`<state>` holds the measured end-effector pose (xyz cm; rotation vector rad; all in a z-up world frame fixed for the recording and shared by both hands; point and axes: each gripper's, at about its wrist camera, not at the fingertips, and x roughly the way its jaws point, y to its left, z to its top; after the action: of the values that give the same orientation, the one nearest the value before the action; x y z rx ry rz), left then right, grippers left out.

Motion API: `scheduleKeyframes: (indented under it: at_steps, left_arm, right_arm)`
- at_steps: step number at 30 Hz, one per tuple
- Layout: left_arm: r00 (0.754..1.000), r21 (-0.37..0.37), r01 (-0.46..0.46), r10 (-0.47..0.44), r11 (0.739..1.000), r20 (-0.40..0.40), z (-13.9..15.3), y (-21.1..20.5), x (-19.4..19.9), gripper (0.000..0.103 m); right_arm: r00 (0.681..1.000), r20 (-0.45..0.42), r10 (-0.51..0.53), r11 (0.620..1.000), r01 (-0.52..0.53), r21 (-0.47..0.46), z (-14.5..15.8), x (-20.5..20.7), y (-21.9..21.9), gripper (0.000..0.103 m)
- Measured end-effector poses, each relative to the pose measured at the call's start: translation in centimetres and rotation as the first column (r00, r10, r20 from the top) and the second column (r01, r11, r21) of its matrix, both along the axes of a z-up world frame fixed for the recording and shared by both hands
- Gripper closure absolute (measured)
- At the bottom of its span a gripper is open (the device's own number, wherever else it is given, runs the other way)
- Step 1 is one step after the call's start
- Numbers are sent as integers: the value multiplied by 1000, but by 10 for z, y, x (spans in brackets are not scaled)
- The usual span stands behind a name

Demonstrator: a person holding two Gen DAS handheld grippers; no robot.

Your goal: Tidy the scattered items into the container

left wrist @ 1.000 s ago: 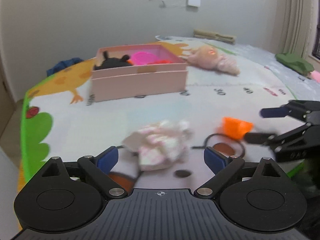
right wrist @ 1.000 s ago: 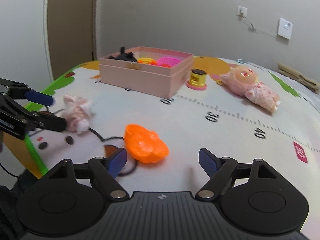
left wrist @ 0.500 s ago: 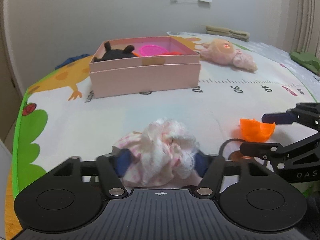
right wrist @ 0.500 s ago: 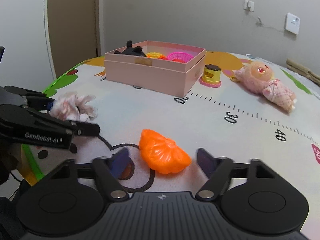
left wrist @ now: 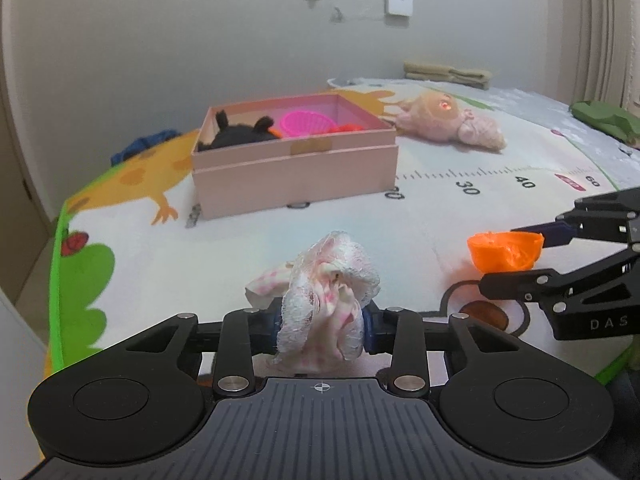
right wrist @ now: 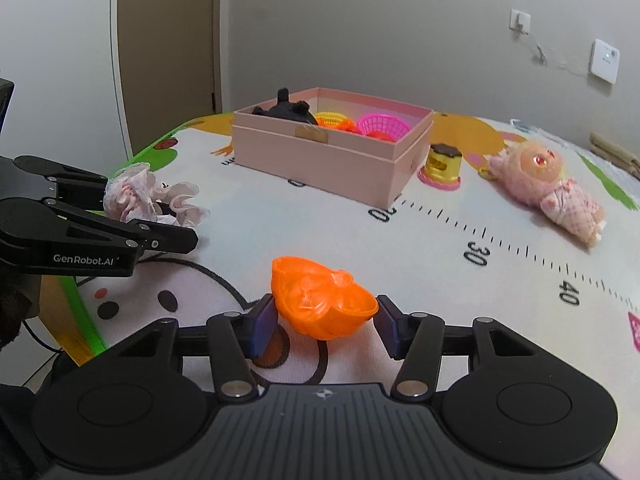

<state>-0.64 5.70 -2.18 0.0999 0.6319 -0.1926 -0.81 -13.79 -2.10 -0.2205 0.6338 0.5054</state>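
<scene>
My left claw (left wrist: 323,325) pinches the frilly pink-and-white cloth (left wrist: 328,294), near edge of the play mat (left wrist: 248,240). My right claw (right wrist: 325,322) has both pads against the orange plastic shell (right wrist: 320,300), lifted or not, cannot tell. Pink box (left wrist: 294,168) sits far centre, holding a black plush (left wrist: 236,136) and magenta basket (left wrist: 306,124). Pink doll (right wrist: 548,188) lies far right.

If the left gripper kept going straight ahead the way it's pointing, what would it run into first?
Probably the pink cardboard box, near its front wall; the mat between looks free. The left gripper already holds the frilly pink-and-white cloth in its jaws.
</scene>
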Motion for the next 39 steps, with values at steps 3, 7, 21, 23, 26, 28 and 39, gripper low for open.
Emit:
scheduleKeyframes:
  at_steps: [3,7,21,23,26,28,39]
  left_arm:
    - [1000,-7,0,0,1000,5,4,1,1,67]
    - [999,-25,-7,8,1000,35,12,6,5,68]
    - [990,-121,54,-38,991,134,84,33,153,69]
    - [986,-105,75,-58,992,159,95,31,182,67]
    - [973,-83,119,-99,989,207,103,30,222,46]
    - [974,-90,112,-92,990,207,98,30,242,31]
    - [986,-53,22,-13,998,163,55,27,246,9]
  right_arm:
    - [1000,-1,5,1000,-5,4,6,3,-1,50]
    - [1000,21,18,1000,-18,17,22,12,-3,50]
    - [989,144,46,998,-52,40,77,127,23,50]
    - [986,159,42,998,-49,40,81,156,30,50]
    - [981,187,53,998,-60,35,77,194,40,49]
    - [983,174,57,997,-66,46,71,217,45,37]
    - [980,179,-85,994,71,83,52,237,-27,34]
